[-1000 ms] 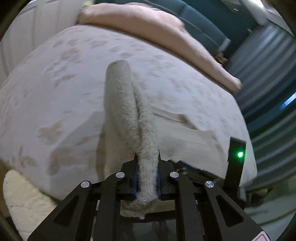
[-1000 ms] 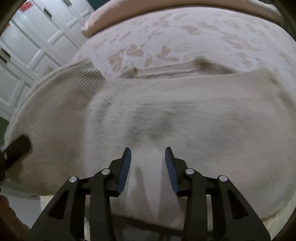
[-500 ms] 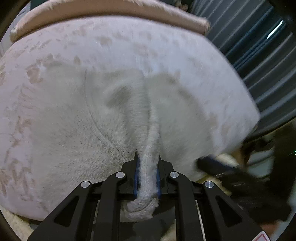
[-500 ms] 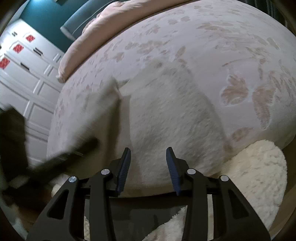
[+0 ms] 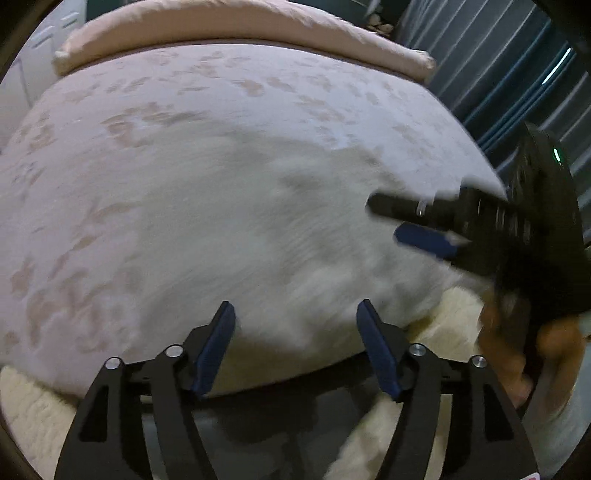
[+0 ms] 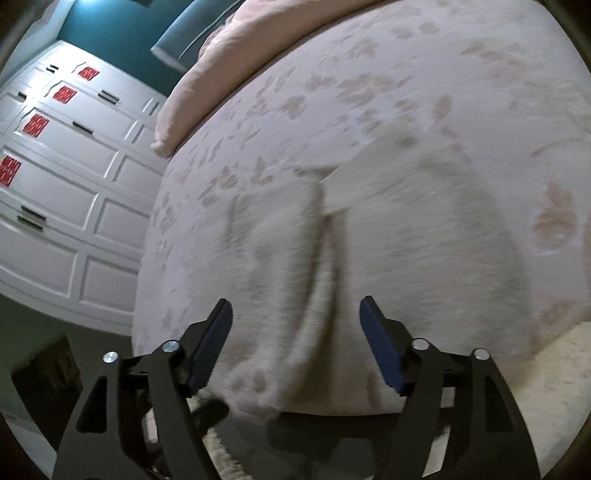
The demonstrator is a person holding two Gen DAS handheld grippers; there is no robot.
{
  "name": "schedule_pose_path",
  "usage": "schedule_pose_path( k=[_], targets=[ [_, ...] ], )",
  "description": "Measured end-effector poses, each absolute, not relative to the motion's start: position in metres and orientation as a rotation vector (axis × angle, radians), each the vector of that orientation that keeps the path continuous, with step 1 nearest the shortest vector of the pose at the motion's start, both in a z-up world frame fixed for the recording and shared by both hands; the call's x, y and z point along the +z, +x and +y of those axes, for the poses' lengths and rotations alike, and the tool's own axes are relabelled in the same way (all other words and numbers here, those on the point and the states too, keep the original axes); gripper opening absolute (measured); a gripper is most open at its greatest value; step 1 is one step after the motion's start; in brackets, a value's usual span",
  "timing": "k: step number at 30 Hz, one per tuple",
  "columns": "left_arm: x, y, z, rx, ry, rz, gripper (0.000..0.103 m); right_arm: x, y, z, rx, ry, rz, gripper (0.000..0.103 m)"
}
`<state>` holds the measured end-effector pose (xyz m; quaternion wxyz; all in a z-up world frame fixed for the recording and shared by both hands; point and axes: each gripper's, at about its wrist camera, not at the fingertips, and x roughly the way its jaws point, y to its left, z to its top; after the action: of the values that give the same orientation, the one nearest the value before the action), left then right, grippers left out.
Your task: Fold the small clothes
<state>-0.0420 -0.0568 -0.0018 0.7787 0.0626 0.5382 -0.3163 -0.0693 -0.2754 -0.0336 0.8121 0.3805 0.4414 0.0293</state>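
Nearest in the left wrist view, the left gripper [image 5: 295, 343] is seen with its jaws opening and nothing pinched between the blue pads; the knit cloth lies beyond them, not in them. In the right wrist view the right gripper [image 6: 295, 341] is likewise opening, its jaws set wide either side of a raised fold of cloth without pressing on it. Just past both grippers, the cream knitted garment [image 5: 266, 221] is spread on the near part of the bed [image 5: 110, 122], with one flap laid over the body along a soft ridge. A fold appears to have just been laid down and released, so the step in hand is judged to be the let-go between folds. A fresh edge would next have to be chosen and pinched by both jaws. Farther off, a pink duvet [image 5: 229, 22] is bunched across the bed's far end.
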Motion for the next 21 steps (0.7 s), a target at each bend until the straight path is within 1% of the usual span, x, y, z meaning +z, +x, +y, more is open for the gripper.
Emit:
schedule_pose_path(
  k=[4, 8, 9, 10, 11, 12, 15, 17, 18, 20, 21],
  targets=[
    [-0.023, -0.044, -0.021, -0.578, 0.162, 1.221, 0.068, -0.048, -0.050, -0.256, 0.080, 0.810, 1.030, 0.072],
    [-0.049, -0.036, -0.005, -0.516, 0.105, 1.343, 0.068, -0.064, -0.036, -0.238, 0.118, 0.847, 1.097, 0.071],
    [-0.054, -0.035, -0.006, -0.509, 0.114, 1.359, 0.068, -0.065, -0.034, -0.235, 0.122, 0.847, 1.104, 0.062],
    [-0.056, -0.036, -0.006, -0.511, 0.119, 1.364, 0.068, -0.065, -0.030, -0.230, 0.113, 0.828, 1.119, 0.049],
    [-0.059, -0.036, -0.008, -0.517, 0.126, 1.370, 0.068, -0.063, -0.027, -0.227, 0.105, 0.806, 1.124, 0.041],
    [-0.061, -0.035, -0.009, -0.518, 0.131, 1.367, 0.068, -0.057, -0.025, -0.225, 0.102, 0.780, 1.117, 0.018],
    [-0.058, -0.031, -0.009, -0.492, 0.129, 1.321, 0.067, -0.024, -0.027, -0.227, 0.155, 0.756, 1.022, 0.015],
    [-0.053, -0.030, -0.006, -0.465, 0.126, 1.283, 0.061, 0.007, -0.033, -0.233, 0.194, 0.755, 0.934, 0.014],
    [-0.051, -0.028, -0.006, -0.459, 0.127, 1.269, 0.061, 0.022, -0.038, -0.238, 0.199, 0.753, 0.895, 0.014],
    [-0.051, -0.025, -0.013, -0.479, 0.141, 1.261, 0.052, 0.052, -0.051, -0.252, 0.194, 0.751, 0.814, 0.014],
    [-0.051, -0.025, -0.017, -0.495, 0.145, 1.258, 0.050, 0.062, -0.058, -0.260, 0.188, 0.755, 0.783, 0.013]
  ],
)
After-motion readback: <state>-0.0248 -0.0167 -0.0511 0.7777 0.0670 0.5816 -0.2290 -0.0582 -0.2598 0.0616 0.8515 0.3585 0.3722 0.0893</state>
